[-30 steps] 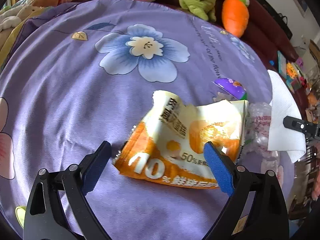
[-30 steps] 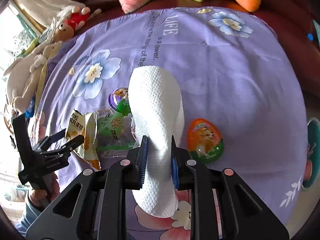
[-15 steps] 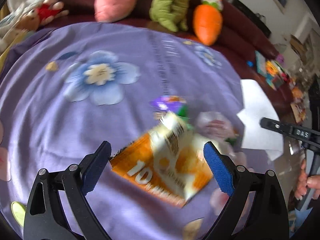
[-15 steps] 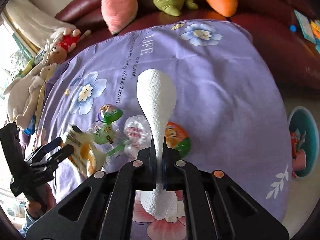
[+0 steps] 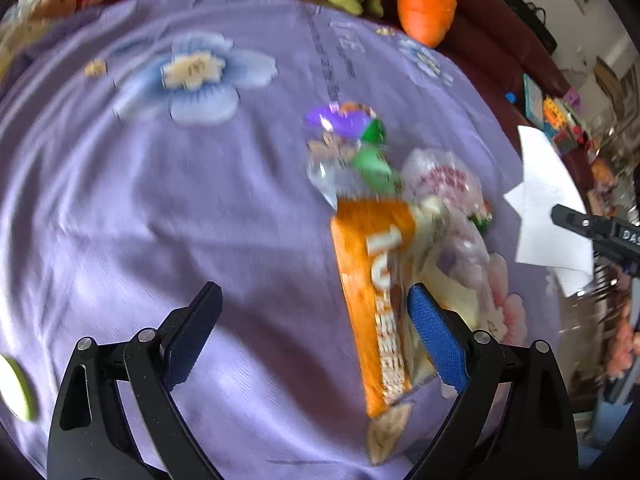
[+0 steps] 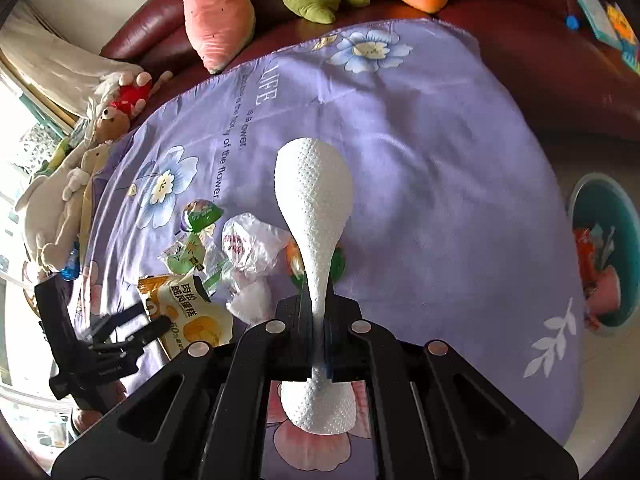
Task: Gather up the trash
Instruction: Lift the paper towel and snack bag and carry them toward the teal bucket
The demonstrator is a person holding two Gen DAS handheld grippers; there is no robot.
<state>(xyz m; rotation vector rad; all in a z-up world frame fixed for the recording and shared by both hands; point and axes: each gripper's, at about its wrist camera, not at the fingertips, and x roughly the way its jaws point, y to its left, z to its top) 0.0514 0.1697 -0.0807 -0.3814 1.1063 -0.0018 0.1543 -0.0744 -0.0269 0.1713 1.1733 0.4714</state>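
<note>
My left gripper point(image 5: 312, 316) is wide open and empty; the orange snack wrapper point(image 5: 376, 300) lies on the purple sheet point(image 5: 160, 208) against its right finger, off-centre, long axis running roughly along the fingers. My right gripper point(image 6: 318, 312) is clamped on the white paper towel point(image 6: 314, 192), with the teal bin point(image 6: 600, 256) on the floor to its right, so the left gripper is nearer the wrapper

Wide open on the right, cluttered on the left

Bare purple flowered bedsheet point(image 6: 440, 184) right of centre; crinkly wrapper pile point(image 6: 248, 244) and plush toys point(image 6: 216, 12) crowd the rest.
</note>
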